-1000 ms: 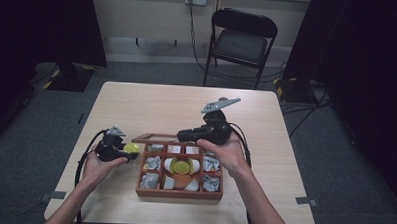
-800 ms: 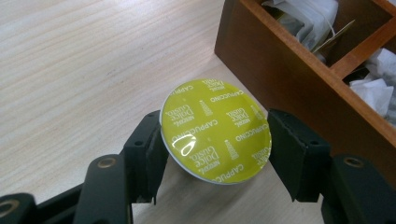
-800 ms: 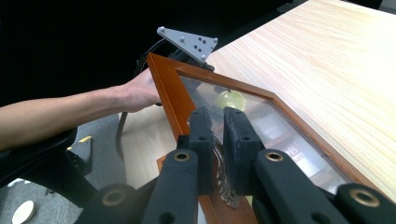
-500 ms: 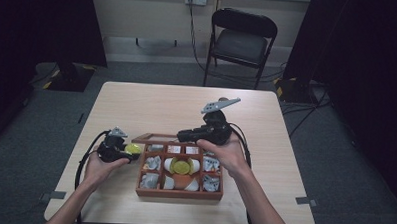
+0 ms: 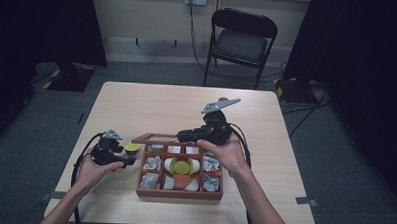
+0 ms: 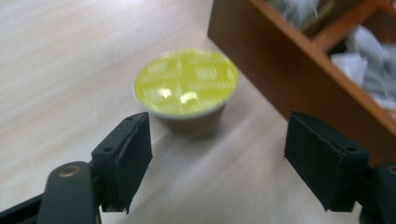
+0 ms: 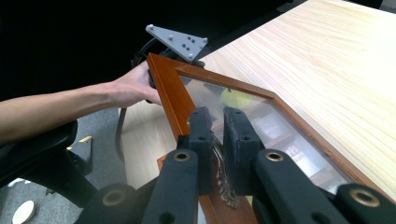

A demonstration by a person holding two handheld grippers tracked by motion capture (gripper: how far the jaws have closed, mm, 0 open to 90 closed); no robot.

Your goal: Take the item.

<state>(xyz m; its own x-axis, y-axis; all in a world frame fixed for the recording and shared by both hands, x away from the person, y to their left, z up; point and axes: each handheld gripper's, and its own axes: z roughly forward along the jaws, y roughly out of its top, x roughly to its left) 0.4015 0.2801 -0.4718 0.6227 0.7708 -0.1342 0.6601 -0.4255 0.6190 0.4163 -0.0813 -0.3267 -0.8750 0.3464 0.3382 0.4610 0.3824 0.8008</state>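
The wooden box sits near the front edge of the bench, toward the middle; the far half of the bench is bare, with open room on both sides of the box. One yellow-topped capsule stands upright on the bench just beside the box's left wall, apart from it. The left gripper has just been opening: its jaws stand released, spread to either side, with the capsule a little beyond the tips and touching neither pad. The right gripper is clenched on the ornate metal clasp at the edge of the glass-paned lid, holding the lid raised and tilted over the box. In the high view the box is split into compartments, apparently nine; the middle one holds another yellow-topped capsule, and the ones around it hold pale wrapped packets; an exact count of those is hard to tell. One folding chair stands on the floor beyond the bench's far edge
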